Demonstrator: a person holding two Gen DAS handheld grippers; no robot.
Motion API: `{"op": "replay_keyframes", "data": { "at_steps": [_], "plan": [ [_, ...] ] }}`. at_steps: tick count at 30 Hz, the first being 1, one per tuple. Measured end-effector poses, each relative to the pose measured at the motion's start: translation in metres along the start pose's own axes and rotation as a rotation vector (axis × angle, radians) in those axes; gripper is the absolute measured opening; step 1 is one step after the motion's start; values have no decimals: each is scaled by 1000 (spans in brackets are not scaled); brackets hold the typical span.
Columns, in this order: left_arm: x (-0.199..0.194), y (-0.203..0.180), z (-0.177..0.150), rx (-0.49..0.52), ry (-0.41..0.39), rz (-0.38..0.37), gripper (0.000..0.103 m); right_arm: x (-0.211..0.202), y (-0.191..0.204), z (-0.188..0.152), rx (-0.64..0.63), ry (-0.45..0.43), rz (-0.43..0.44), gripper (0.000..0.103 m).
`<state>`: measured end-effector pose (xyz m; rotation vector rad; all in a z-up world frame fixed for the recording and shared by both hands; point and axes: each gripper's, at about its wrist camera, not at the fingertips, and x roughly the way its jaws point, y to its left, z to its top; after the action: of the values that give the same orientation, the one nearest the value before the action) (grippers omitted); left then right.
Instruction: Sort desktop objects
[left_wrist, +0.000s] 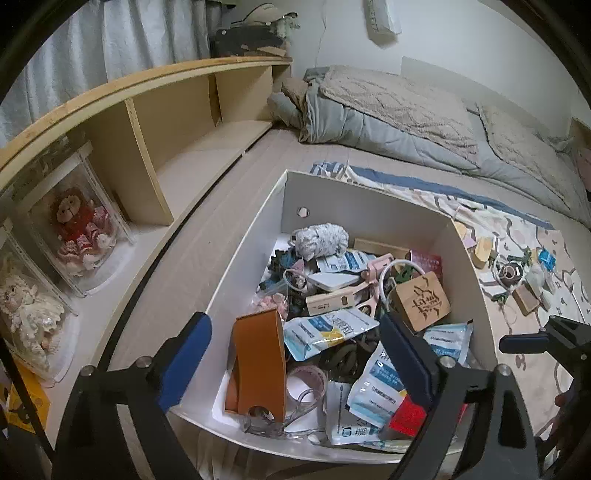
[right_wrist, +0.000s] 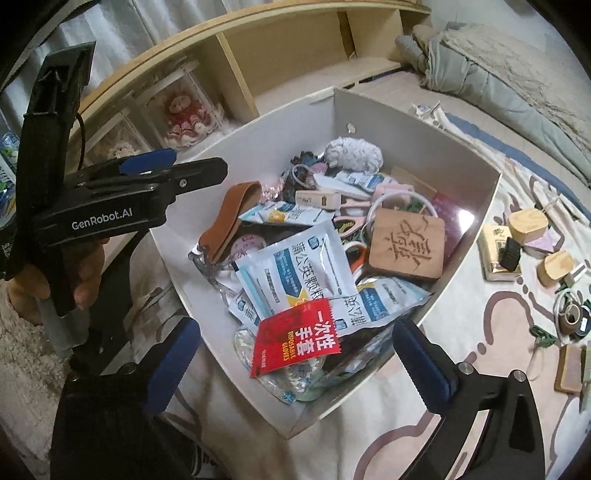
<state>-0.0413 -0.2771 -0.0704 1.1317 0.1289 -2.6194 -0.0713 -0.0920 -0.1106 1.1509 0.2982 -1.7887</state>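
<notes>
Starting at your left, the left gripper (left_wrist: 295, 350) hangs over the white box (left_wrist: 258, 236) with its jaws spread wide and nothing between them; the right gripper (right_wrist: 295, 354) stands just as wide and empty above the red glove packet (right_wrist: 295, 343). The box is already heaped with sachets, a tan leather strap (left_wrist: 258, 362) and a carved wooden block (right_wrist: 406, 243), so most of the sorting looks done. To the right, wooden pieces (right_wrist: 528, 225) and small bits on the patterned cloth (right_wrist: 480, 314) are left. Whatever lies under the heap is hidden, and those small bits are hard to identify.
</notes>
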Motion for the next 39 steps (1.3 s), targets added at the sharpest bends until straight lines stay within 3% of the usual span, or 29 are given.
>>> {"op": "replay_keyframes", "data": {
  "at_steps": [11,23,27,39],
  "plan": [
    [-23,-11,7,7,-56,28,100,-38,-5,2,17,-150,-13,103],
    [-83,-38,12,-19,-162,-28,103,-85,-6,-5,0,-281,-95,103],
    [-104,-51,10,-10,-202,-37,103,-100,-3,-10,-20,-312,-111,103],
    [-141,-71,-3,-39,-220,-37,103,-150,-14,-36,-27,-369,-208,103]
  ]
}}
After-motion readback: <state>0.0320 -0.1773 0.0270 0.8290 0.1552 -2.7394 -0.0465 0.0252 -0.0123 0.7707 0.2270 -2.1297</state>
